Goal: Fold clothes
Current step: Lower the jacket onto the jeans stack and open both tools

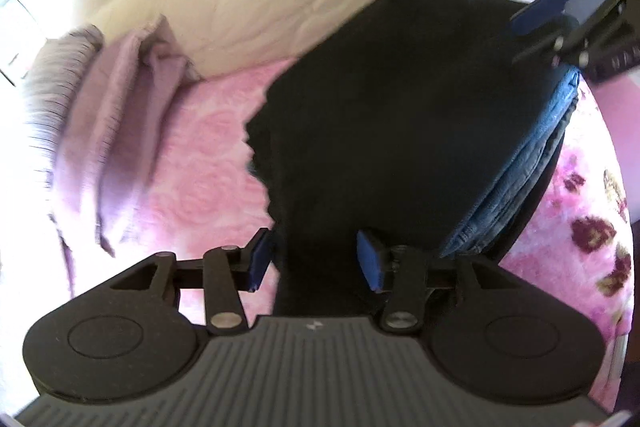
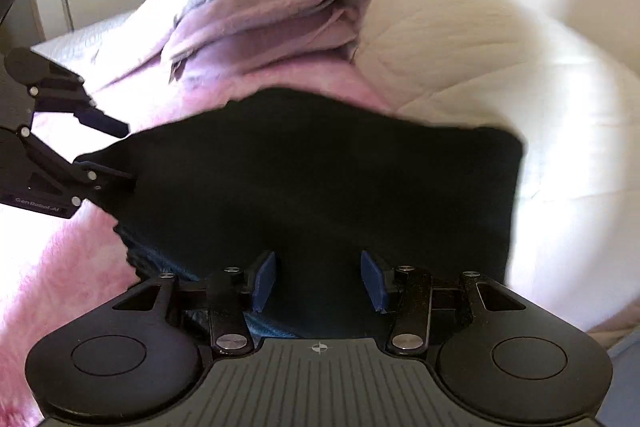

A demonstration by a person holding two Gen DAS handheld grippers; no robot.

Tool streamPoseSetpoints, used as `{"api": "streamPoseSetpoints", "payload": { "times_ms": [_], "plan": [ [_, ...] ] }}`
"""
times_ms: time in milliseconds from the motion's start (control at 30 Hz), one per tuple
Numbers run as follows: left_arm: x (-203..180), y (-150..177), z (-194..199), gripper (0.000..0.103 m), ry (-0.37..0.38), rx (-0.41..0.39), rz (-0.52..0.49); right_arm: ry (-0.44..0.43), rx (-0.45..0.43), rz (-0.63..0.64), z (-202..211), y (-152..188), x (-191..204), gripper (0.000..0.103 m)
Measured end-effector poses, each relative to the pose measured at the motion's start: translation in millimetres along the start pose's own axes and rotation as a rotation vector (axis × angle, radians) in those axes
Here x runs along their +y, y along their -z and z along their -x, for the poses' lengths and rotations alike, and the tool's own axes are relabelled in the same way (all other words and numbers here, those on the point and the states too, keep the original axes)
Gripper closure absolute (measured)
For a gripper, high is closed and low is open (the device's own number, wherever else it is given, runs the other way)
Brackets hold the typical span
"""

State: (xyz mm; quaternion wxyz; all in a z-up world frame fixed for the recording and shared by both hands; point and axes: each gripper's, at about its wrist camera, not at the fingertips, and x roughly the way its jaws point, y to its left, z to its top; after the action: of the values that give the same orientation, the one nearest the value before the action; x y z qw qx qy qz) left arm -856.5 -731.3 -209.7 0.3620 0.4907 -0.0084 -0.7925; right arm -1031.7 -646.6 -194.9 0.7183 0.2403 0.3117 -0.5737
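Both grippers point downward at a slant toward the black garment (image 1: 400,115), which I take as the landmark.

The left gripper (image 1: 316,259) is at the near edge of the black garment. Its two blue pads (image 1: 370,261) stand apart, and black cloth fills the gap between them. In the right wrist view the same gripper (image 2: 120,151) comes in from the left side, with one finger above and one finger below the garment's corner. I cannot tell for sure if the pads really press the cloth.

The right gripper (image 2: 318,279) is at another edge of the garment, also with its pads apart and dark cloth between them. In the left wrist view it (image 1: 548,19) reaches the far right corner of the garment, with one blue pad lying against the cloth. Whether it pinches is not clear either.

The black garment lies spread on a pink bed cover (image 1: 208,155). Its long axis runs from one gripper to the other; in the right wrist view this goes across the picture, left to right. Under the garment's edge near the right gripper, a blue denim piece (image 1: 516,179) comes out.

Beyond the garment there is a folded lilac garment (image 2: 272,23), and just beside that a cream quilt (image 2: 460,59).
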Motion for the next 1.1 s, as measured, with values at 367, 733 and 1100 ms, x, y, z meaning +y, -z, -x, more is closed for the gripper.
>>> {"api": "streamPoseSetpoints", "payload": {
  "times_ms": [367,733,1100],
  "plan": [
    [10.3,-33.3,-54.1,0.064,0.081,0.074,0.027,-0.003,0.136,-0.155,-32.0,1.8,-62.4,0.056],
    [35.1,-100.1,-78.3,0.068,0.123,0.022,0.038,0.087,0.053,-0.116,-89.3,-70.9,-142.1,0.056],
    [59.0,-109.6,-106.2,0.068,0.133,0.104,0.198,-0.009,0.128,-0.160,-124.1,-81.7,-178.6,0.051]
  ]
}}
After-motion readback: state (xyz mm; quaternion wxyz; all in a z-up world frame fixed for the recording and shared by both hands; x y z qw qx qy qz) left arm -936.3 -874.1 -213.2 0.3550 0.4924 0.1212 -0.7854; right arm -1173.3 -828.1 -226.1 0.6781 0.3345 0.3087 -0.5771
